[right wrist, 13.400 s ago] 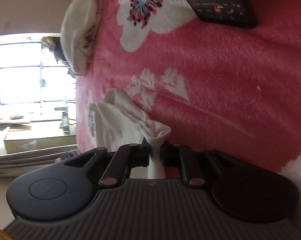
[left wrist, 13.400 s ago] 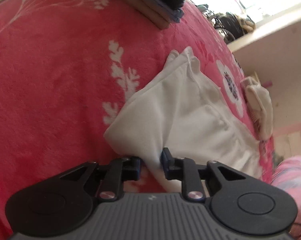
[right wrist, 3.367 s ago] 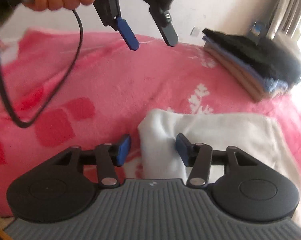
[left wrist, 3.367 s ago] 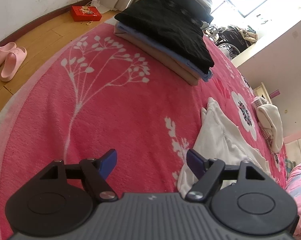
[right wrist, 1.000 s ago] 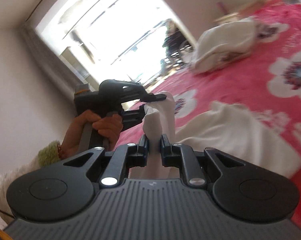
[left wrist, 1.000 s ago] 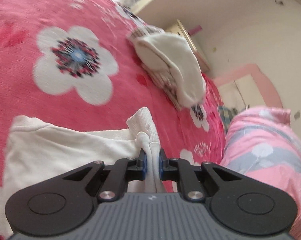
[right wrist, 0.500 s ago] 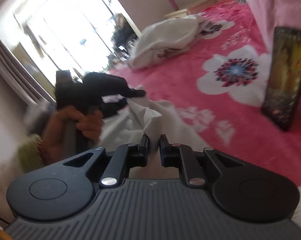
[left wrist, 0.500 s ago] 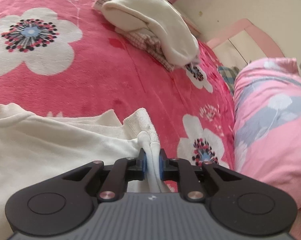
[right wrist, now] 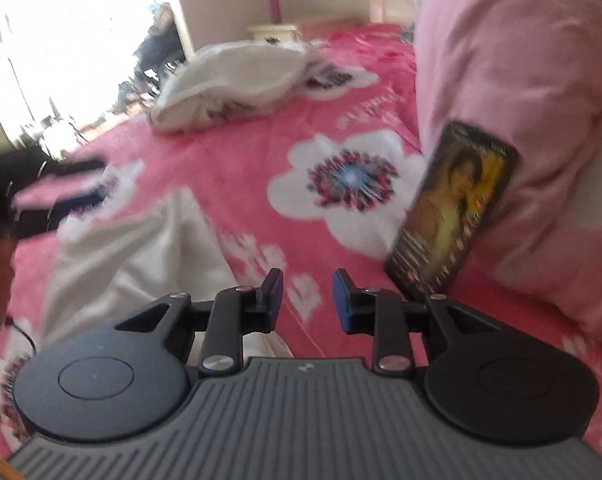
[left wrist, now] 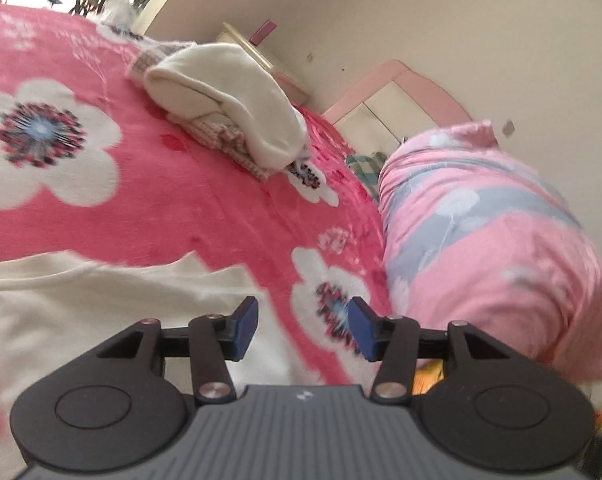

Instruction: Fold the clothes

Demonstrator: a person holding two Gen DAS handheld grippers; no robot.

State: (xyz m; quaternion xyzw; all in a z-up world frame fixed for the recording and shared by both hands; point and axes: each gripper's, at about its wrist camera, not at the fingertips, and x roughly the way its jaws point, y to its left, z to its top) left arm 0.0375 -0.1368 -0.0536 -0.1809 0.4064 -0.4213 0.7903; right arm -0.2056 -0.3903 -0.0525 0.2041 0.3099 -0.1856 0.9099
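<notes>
A white garment [left wrist: 101, 300] lies on the pink flowered blanket [left wrist: 205, 216], low and left in the left wrist view. My left gripper [left wrist: 304, 324] hovers just past its right edge, jaws opening, with only blanket between the pads. In the right wrist view the same garment [right wrist: 141, 256] lies rumpled to the left. My right gripper [right wrist: 307, 294] is beside it, jaws opening, nothing between them. The other gripper shows as a dark blur [right wrist: 49, 200] at the far left.
A folded cream garment [left wrist: 229, 104] on a checked cloth lies further up the bed. A rolled pink and grey quilt [left wrist: 493, 240] lies to the right. A phone [right wrist: 453, 208] leans upright against the quilt [right wrist: 521, 80]. A bright window [right wrist: 61, 32] stands beyond the bed.
Both grippers held folds of the white garment pinched half a second ago. Now both have let go, their jaws stand apart, and the garment lies on the blanket. Both views have swung right.
</notes>
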